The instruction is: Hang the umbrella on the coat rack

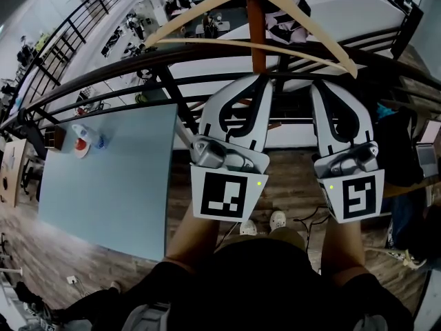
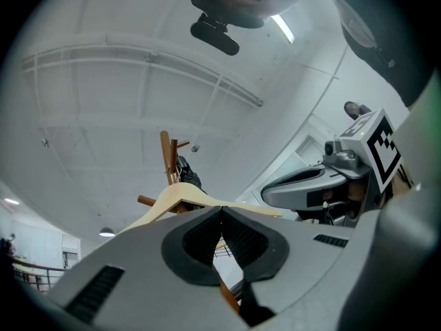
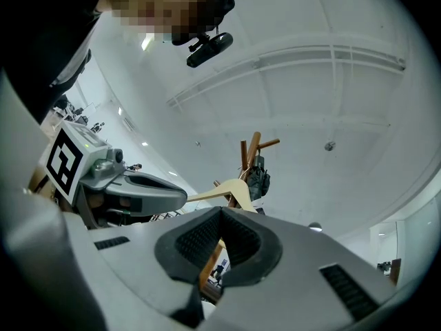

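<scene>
The brown coat rack pole [image 1: 256,36] stands just beyond the railing, and a pale wooden hanger [image 1: 207,9] hangs across it. In the gripper views a small dark bundle [image 2: 187,172] [image 3: 257,176] hangs on the rack [image 2: 166,158] [image 3: 247,158] below its pegs; it may be the folded umbrella. My left gripper [image 1: 256,81] [image 2: 221,209] is shut and holds nothing. My right gripper [image 1: 322,88] [image 3: 221,212] is likewise shut and holds nothing. Both tilt upward side by side, short of the rack. Each shows in the other's view: the right gripper [image 2: 324,183], the left gripper [image 3: 131,188].
A black metal railing [image 1: 103,74] curves between me and the rack, with a lower floor visible beyond it. A light blue table [image 1: 117,178] sits to my left. A dark bag [image 1: 400,143] hangs at right. My shoes [image 1: 260,225] stand on wooden flooring.
</scene>
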A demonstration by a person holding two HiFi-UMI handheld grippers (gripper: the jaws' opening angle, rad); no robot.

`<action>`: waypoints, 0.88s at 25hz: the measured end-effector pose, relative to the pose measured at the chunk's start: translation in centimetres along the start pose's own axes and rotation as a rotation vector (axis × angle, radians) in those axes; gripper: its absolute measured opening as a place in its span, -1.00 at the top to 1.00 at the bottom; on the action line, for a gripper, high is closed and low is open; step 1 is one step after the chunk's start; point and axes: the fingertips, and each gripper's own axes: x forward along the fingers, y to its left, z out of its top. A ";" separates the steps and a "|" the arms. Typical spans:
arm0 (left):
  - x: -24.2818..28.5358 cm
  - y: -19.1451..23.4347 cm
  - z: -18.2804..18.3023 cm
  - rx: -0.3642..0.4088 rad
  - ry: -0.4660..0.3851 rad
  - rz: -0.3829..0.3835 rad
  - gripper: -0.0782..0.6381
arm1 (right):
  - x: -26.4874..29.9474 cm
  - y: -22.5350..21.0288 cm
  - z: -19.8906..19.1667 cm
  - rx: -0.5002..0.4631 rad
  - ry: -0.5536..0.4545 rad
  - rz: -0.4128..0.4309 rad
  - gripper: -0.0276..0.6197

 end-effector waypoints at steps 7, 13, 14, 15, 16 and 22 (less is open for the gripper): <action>0.1 0.2 -0.2 0.005 0.001 0.003 0.74 | 0.3 0.2 -0.1 -0.026 -0.003 0.004 0.82; 0.3 -0.3 -1.1 -0.006 0.010 -0.007 0.74 | 0.0 0.4 -0.8 -0.024 0.014 0.010 0.82; 0.2 -0.4 -1.2 -0.009 0.011 -0.010 0.74 | -0.1 0.5 -0.8 -0.026 0.017 0.009 0.82; 0.2 -0.5 -1.3 -0.013 0.012 -0.013 0.74 | -0.1 0.5 -0.8 -0.028 0.020 0.008 0.82; 0.2 -0.6 -1.4 -0.018 0.015 -0.016 0.74 | -0.2 0.5 -0.8 -0.031 0.024 0.006 0.82; 0.7 -1.8 -1.2 -0.022 0.012 -0.036 0.74 | -1.3 -0.3 -0.5 -0.047 0.034 -0.006 0.82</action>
